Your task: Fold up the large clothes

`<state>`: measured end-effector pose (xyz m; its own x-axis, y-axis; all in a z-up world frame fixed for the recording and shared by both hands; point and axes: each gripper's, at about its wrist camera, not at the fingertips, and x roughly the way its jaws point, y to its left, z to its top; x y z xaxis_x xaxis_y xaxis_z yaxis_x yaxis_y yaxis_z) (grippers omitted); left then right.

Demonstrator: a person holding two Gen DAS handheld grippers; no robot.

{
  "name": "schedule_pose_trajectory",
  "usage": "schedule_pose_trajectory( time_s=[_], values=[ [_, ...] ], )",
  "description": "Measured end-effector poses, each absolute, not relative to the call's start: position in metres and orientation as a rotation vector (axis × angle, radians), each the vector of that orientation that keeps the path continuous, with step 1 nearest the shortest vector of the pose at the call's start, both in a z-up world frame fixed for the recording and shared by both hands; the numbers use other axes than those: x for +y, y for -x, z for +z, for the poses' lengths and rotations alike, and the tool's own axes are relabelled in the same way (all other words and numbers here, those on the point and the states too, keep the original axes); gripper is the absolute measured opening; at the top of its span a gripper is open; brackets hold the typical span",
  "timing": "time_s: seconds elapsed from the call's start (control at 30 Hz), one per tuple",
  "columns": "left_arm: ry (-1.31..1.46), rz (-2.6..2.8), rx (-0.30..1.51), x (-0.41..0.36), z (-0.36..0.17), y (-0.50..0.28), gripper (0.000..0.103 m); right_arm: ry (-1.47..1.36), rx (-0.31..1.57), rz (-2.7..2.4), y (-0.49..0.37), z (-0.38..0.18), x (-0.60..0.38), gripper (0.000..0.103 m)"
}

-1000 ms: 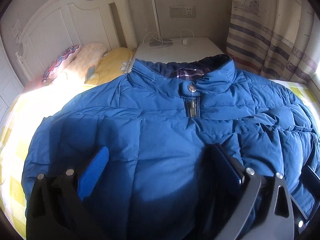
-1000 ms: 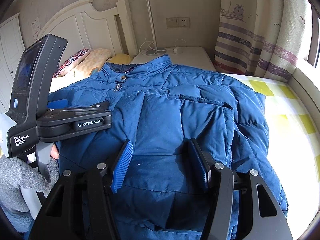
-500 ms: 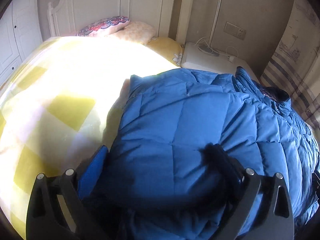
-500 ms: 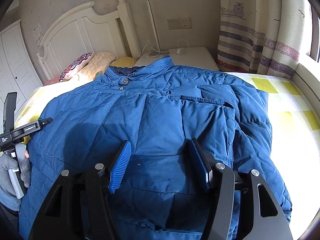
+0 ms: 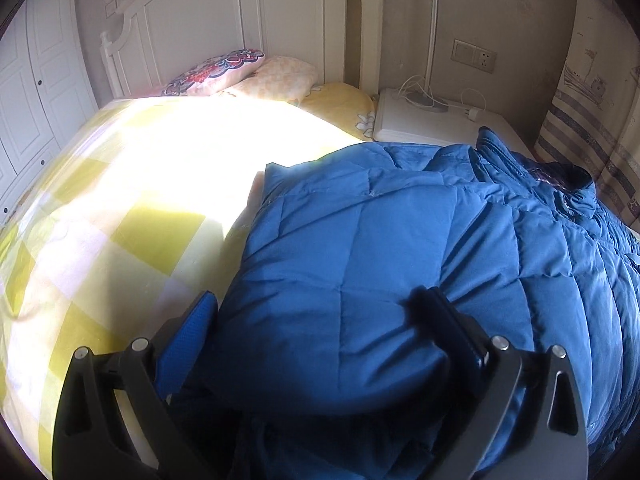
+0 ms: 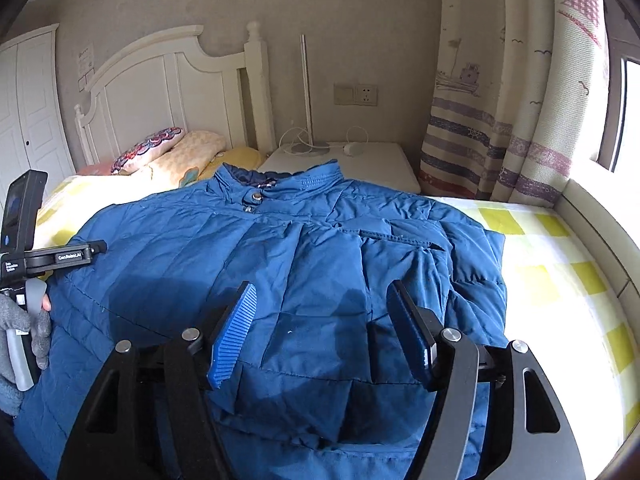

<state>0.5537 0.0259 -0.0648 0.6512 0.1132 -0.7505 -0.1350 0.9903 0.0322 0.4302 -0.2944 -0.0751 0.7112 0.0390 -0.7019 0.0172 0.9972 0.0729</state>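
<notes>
A blue quilted puffer jacket (image 6: 304, 264) lies front-up on the bed (image 5: 132, 216), collar (image 6: 280, 180) toward the headboard (image 5: 248, 12), snap fastened at the neck, its surface creased and puffy.

Left of the left gripper (image 5: 320, 316) stretches bare yellow-checked bedding in strong sunlight, running up to the pillows (image 5: 256, 76); that side offers wide room. The left gripper stands wide apart, its left finger just off the jacket's edge over the sheet, its right finger pressed into the padding, with a bulge of the jacket's side between them. Whether it pinches the cloth I cannot tell.

The right gripper (image 6: 324, 332) hovers over the jacket's lower front with fingers spread, nothing between them but the fabric beneath. To its right the jacket's rumpled sleeve edge ends near a sunlit strip of bedding, bounded by the window ledge (image 6: 592, 220) and curtain (image 6: 520, 100). Beyond the collar sits a white nightstand (image 6: 372, 160).
</notes>
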Motion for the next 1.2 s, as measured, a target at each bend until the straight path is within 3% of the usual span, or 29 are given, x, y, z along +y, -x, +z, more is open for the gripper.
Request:
schedule_pose_trajectory(
  time_s=[0.2,0.37,0.5,0.57,0.7,0.77,0.83,0.97,1.2],
  values=[
    [0.037,0.15,0.823,0.027,-0.06,-0.548,0.101,-0.126,0.787,0.021,-0.432,-0.079,-0.303,0.068],
    [0.172,-0.03,0.713,0.011,-0.029,-0.494,0.1,-0.112,0.792,0.007,-0.431,-0.08,-0.298,0.068],
    [-0.156,-0.045,0.808,-0.052,-0.063,-0.486,0.101,-0.114,0.8,0.01,-0.433,-0.081,-0.298,0.069],
    [-0.187,-0.038,0.854,-0.057,-0.07,-0.495,0.101,-0.094,0.808,0.005,-0.435,-0.081,-0.296,0.07],
    [-0.121,-0.061,0.874,-0.046,-0.075,-0.496,0.101,-0.108,0.832,-0.03,-0.426,-0.07,-0.29,0.074],
    [-0.132,-0.046,0.866,-0.048,-0.075,-0.494,0.101,-0.181,0.757,-0.003,-0.404,-0.053,-0.285,0.076],
    [-0.133,-0.041,0.865,-0.048,-0.074,-0.494,0.101,-0.131,0.727,0.005,-0.388,-0.044,-0.268,0.082],
    [-0.133,-0.038,0.863,-0.048,-0.072,-0.494,0.101,0.085,0.848,0.002,-0.395,-0.083,-0.239,0.086],
    [-0.128,-0.024,0.861,-0.046,-0.072,-0.494,0.101,0.067,0.858,0.023,-0.398,-0.085,-0.241,0.09]
  ],
)
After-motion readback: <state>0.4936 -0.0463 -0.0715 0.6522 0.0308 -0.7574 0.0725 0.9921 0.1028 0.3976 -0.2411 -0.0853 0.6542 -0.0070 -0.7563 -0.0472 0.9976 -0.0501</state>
